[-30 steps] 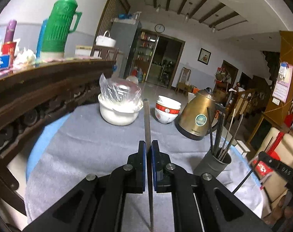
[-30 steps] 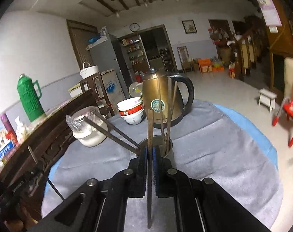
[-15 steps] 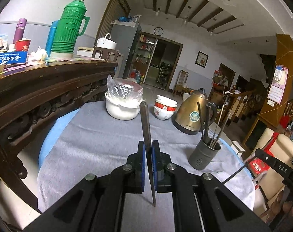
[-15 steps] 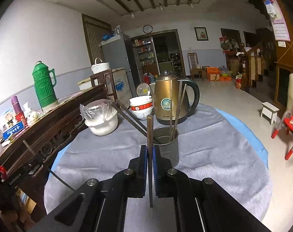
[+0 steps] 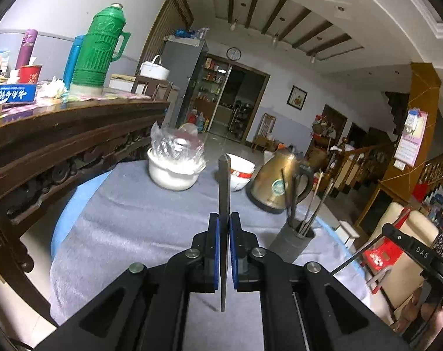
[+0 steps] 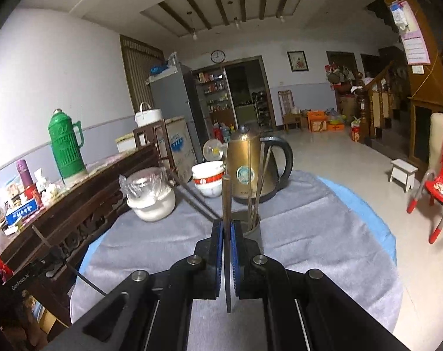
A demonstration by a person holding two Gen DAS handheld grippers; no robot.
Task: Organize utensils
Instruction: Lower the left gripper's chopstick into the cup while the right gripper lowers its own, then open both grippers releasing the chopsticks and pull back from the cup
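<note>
Receded holder (image 5: 291, 241); jaws clamping chopsticks (image 5: 223, 187).

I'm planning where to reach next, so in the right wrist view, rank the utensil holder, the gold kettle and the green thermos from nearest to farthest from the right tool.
1. Utensil holder: just ahead of the right tool.
2. Gold kettle: behind the holder, on the table.
3. Green thermos: far left, on the wooden sideboard.

left gripper (image 5: 223, 228) clamped tight, blue pads nearly meeting, tilted slightly downward. right gripper (image 6: 226, 231) likewise pinched closed, same slight downward pitch, off to the right.
</note>
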